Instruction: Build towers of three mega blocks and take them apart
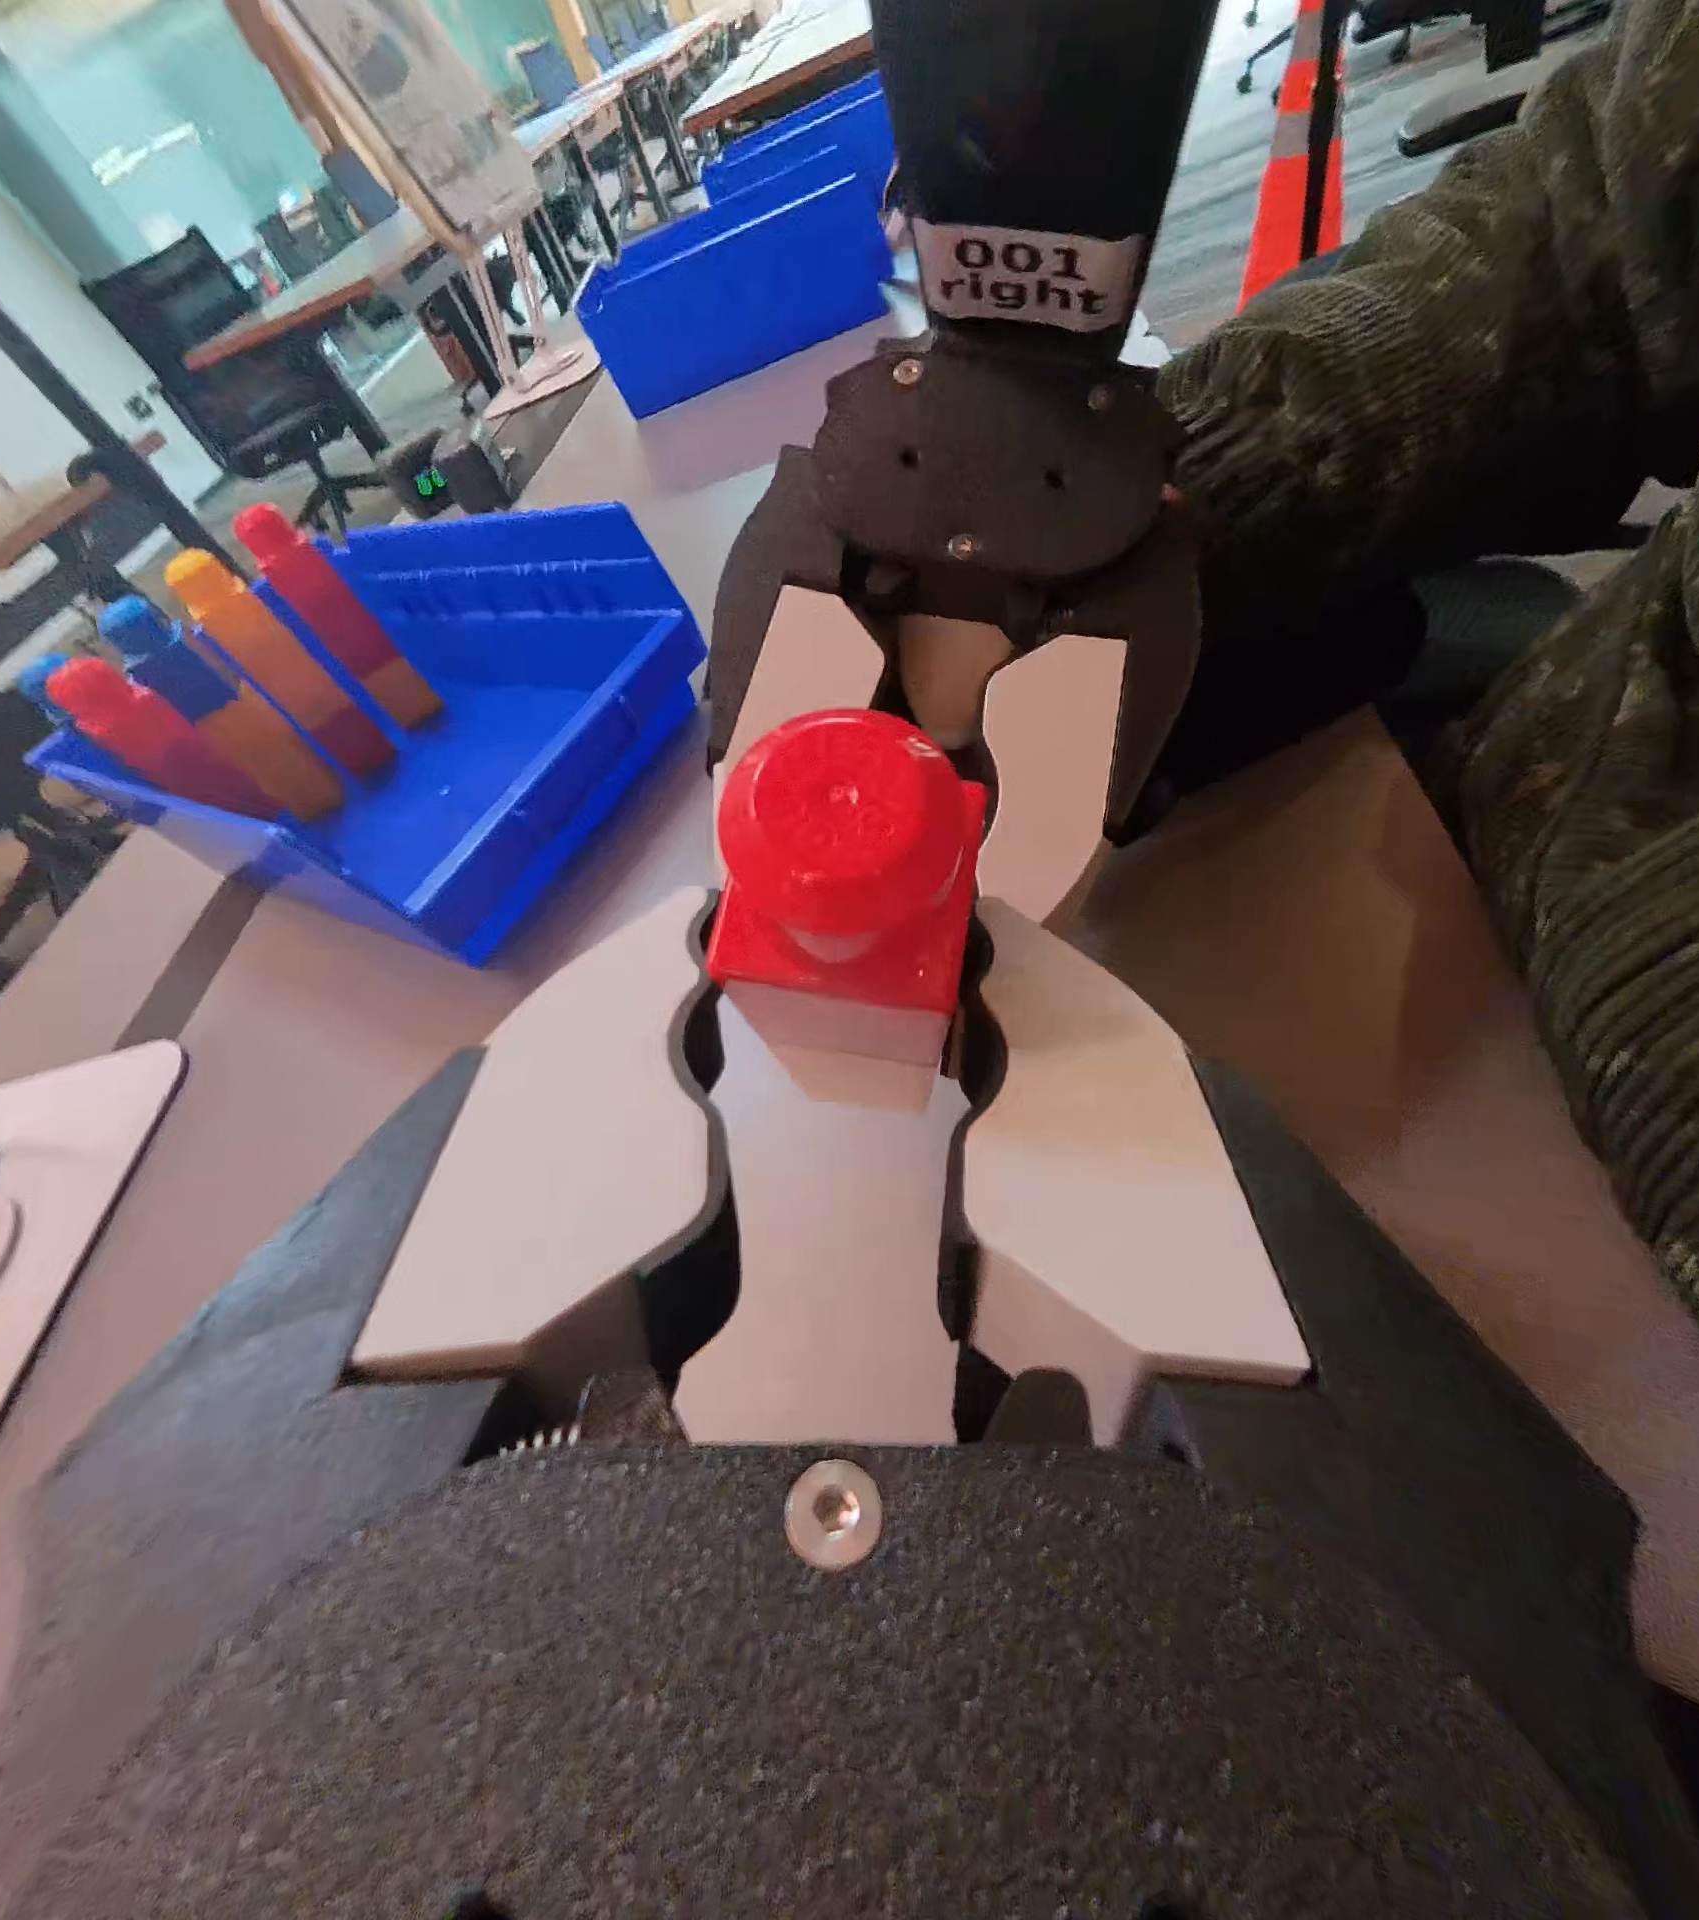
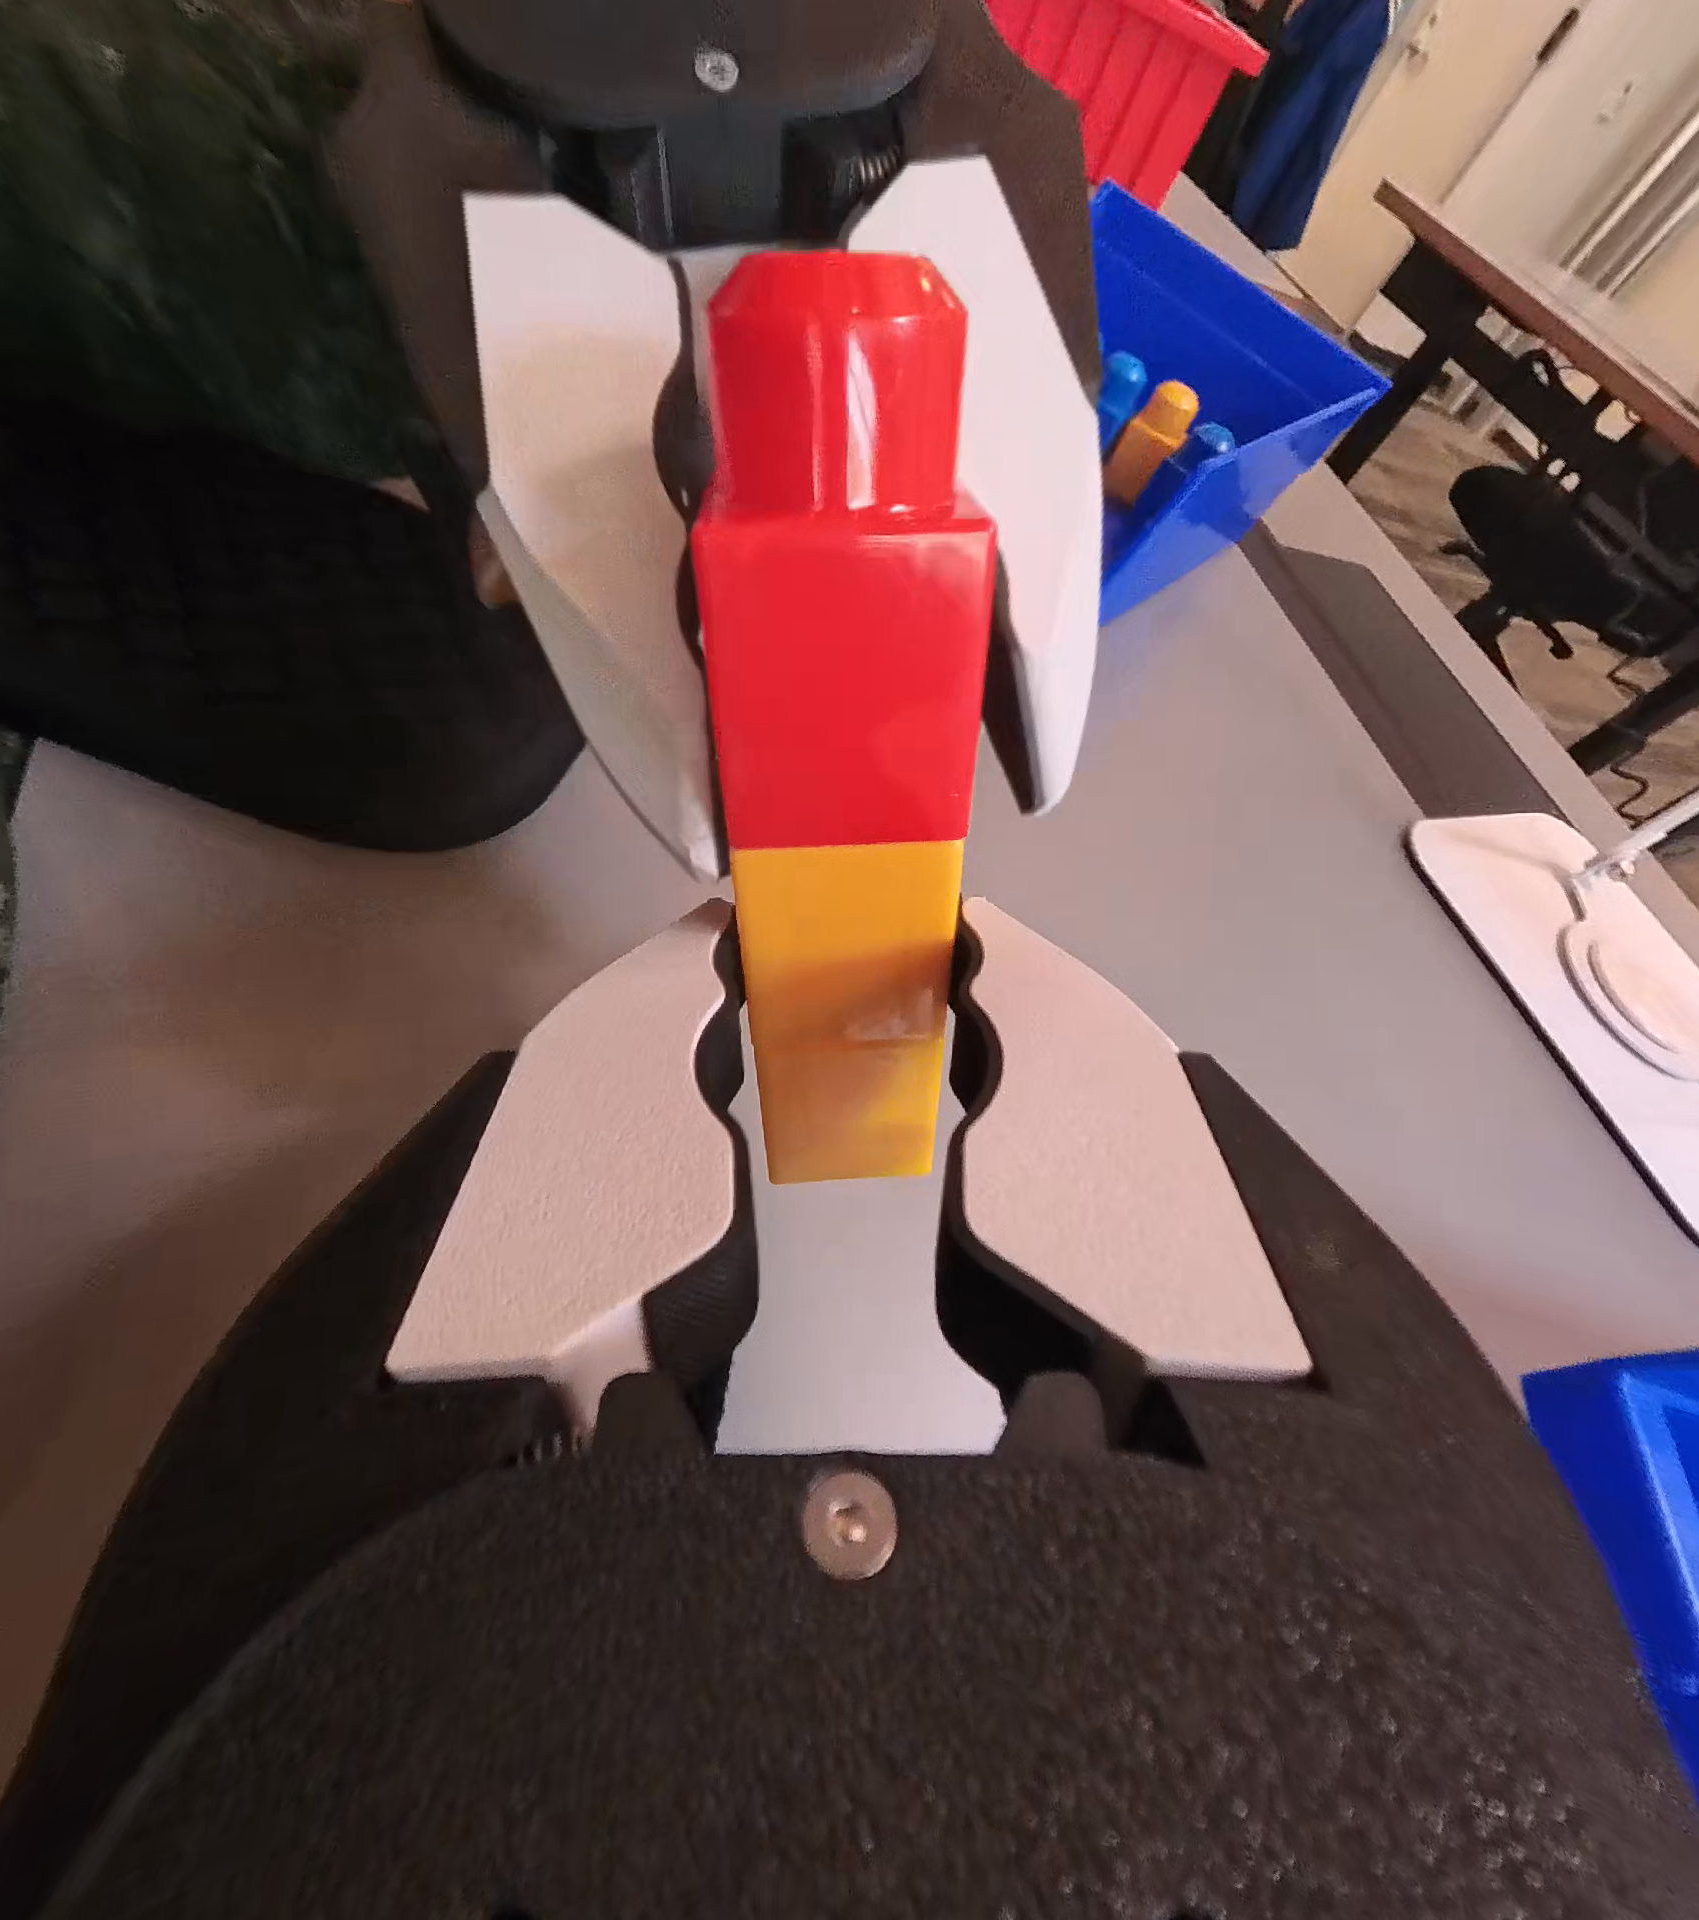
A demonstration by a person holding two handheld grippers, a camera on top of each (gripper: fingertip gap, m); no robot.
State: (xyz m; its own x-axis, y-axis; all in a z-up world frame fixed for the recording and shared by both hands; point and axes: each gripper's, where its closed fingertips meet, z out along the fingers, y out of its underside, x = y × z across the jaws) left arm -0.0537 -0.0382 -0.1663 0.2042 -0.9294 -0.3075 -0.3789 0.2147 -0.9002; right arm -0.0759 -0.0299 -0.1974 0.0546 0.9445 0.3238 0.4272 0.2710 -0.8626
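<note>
On the left we see a blue bin point(image 1: 471, 769) on the table point(image 1: 305, 1018), with finished towers point(image 1: 242, 686) leaning inside it. In the middle, our left gripper point(image 1: 840, 935) pinches the red block point(image 1: 840, 883) at the top of a tower. Our right gripper point(image 2: 850, 997) pinches the yellow blocks point(image 2: 845, 1008) below it, maybe two of them. The tower is in the air between both grippers. On the right is a green sleeve point(image 1: 1551, 520).
</note>
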